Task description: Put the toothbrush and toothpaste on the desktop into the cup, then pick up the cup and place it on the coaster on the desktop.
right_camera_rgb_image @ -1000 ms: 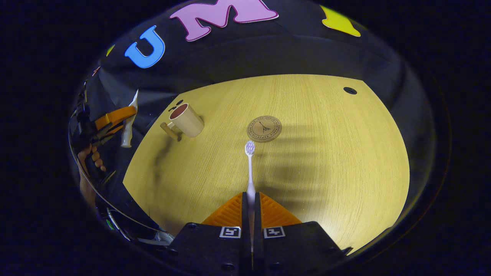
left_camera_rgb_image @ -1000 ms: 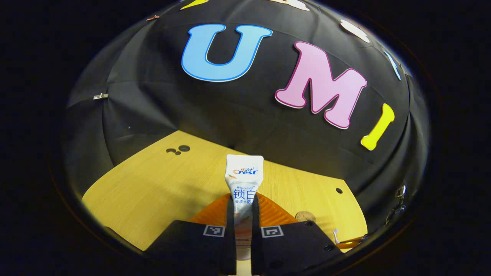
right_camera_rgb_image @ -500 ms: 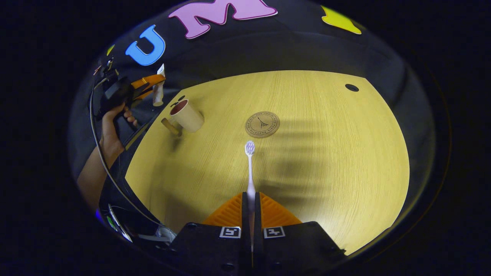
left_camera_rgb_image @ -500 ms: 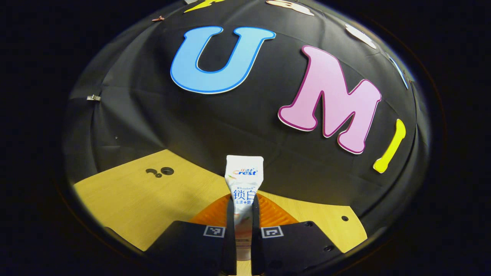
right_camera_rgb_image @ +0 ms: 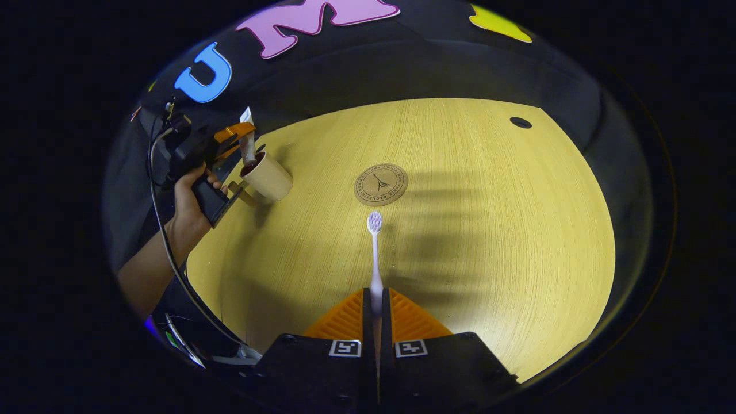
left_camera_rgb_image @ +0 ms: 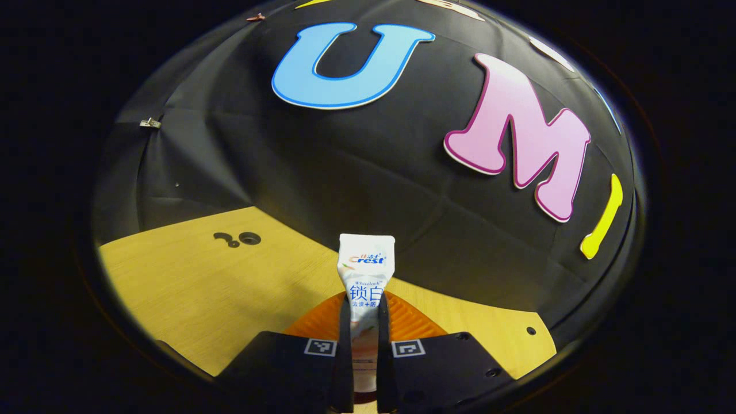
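My left gripper (left_camera_rgb_image: 364, 307) is shut on a white toothpaste tube (left_camera_rgb_image: 365, 270), which stands upright between its fingers. In the right gripper view that same gripper (right_camera_rgb_image: 233, 137) holds the tube's (right_camera_rgb_image: 248, 146) lower end inside the mouth of a beige cup (right_camera_rgb_image: 267, 176) with a handle, at the desk's far left. My right gripper (right_camera_rgb_image: 374, 296) is shut on a white toothbrush (right_camera_rgb_image: 375, 247), bristle head pointing forward. A round brown coaster (right_camera_rgb_image: 380, 184) lies flat just beyond the bristles.
The wooden desktop (right_camera_rgb_image: 489, 230) spreads wide to the right of the coaster, with a small dark hole (right_camera_rgb_image: 521, 122) near its far corner. A person's hand (right_camera_rgb_image: 190, 201) and a cable are at the left edge. Dark holes (left_camera_rgb_image: 241, 238) mark the desk in the left gripper view.
The left gripper has carried the toothpaste rightward and down, from off the desk's edge to the cup's mouth. The right gripper has stayed almost still with the toothbrush.
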